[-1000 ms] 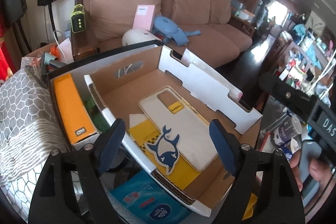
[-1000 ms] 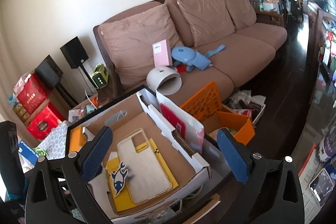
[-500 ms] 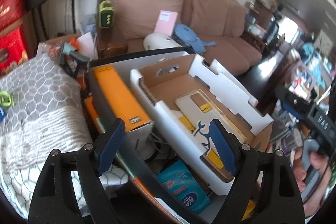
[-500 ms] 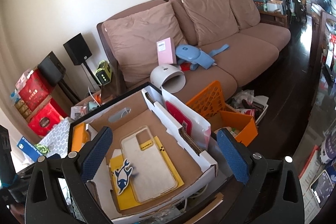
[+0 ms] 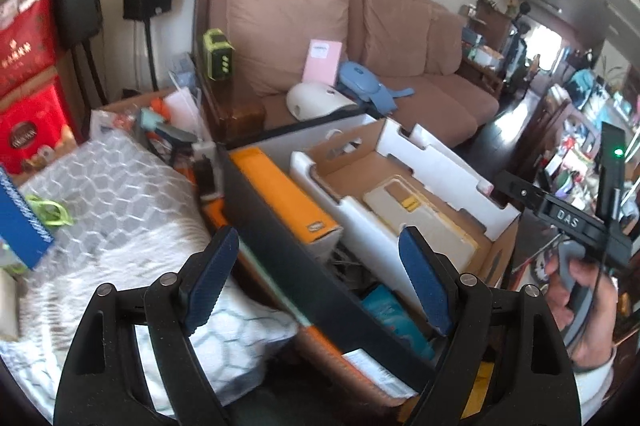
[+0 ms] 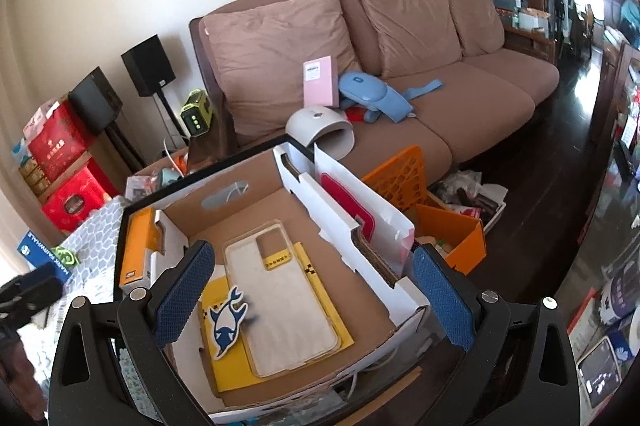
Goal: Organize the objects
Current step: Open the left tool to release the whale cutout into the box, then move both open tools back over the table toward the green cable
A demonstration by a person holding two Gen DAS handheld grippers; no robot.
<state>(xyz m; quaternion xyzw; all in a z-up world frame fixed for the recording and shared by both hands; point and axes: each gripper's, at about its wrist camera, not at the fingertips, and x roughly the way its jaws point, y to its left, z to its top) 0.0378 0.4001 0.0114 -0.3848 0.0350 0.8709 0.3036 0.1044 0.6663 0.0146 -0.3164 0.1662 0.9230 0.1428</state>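
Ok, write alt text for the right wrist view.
An open right gripper hangs over a cardboard tray holding a clear phone case, a yellow card and a whale sticker. An orange box sits left of the tray; a brown sofa stands behind.

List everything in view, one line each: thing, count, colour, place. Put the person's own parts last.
cardboard tray: 1, white and brown, centre foreground
phone case: 1, clear, in the tray on a yellow card
whale sticker: 1, blue and white, left of the case
orange box: 1, left of the tray
sofa: 1, brown, behind
pink box: 1, on the sofa
speakers: 2, black, left of the sofa
orange crate: 1, right of the tray
left tongs: open, empty
right tongs: open, empty
hand: 1, on the right tongs' handle
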